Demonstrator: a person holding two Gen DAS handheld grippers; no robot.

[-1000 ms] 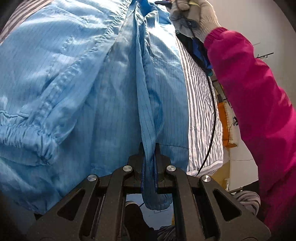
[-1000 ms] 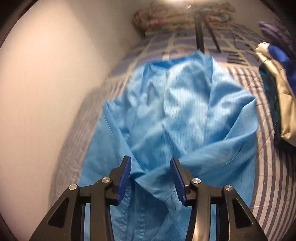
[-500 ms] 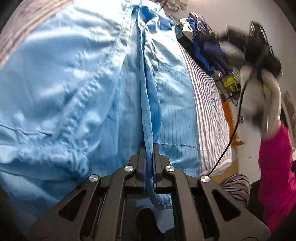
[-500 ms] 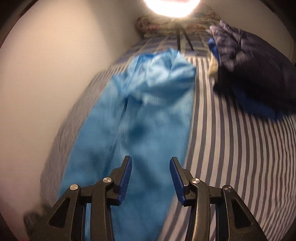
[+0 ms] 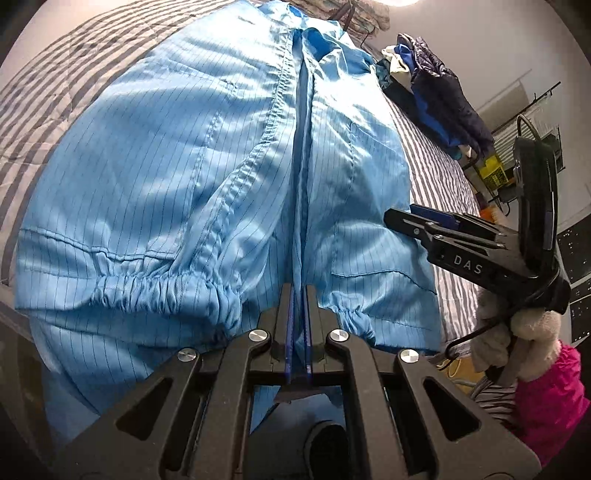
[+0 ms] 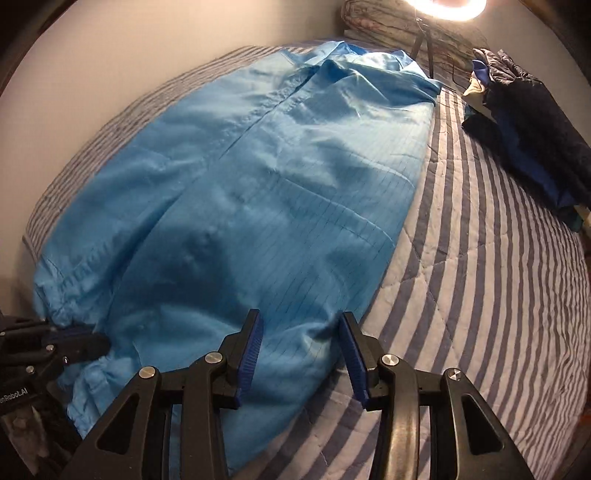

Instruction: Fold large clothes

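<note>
A large light-blue coat (image 5: 207, 177) with thin dark stripes lies lengthwise on the striped bed (image 6: 480, 280), collar at the far end. My left gripper (image 5: 299, 306) is shut on the coat's front edge at the near hem; it also shows in the right wrist view (image 6: 85, 343) at the lower left. My right gripper (image 6: 301, 343) is open and empty, just above the coat's (image 6: 266, 177) near right hem corner. In the left wrist view it (image 5: 417, 218) hovers by the coat's right edge, held by a gloved hand.
A pile of dark blue and navy clothes (image 6: 532, 136) lies on the bed's far right side. A ring light (image 6: 447, 3) on a stand shines at the head of the bed. A wall runs along the left. The bed's near edge is under the grippers.
My right gripper has swung back from the coat's far end to the near hem on the right, staying open. The left gripper has kept its hold; the coat now lies flatter.
</note>
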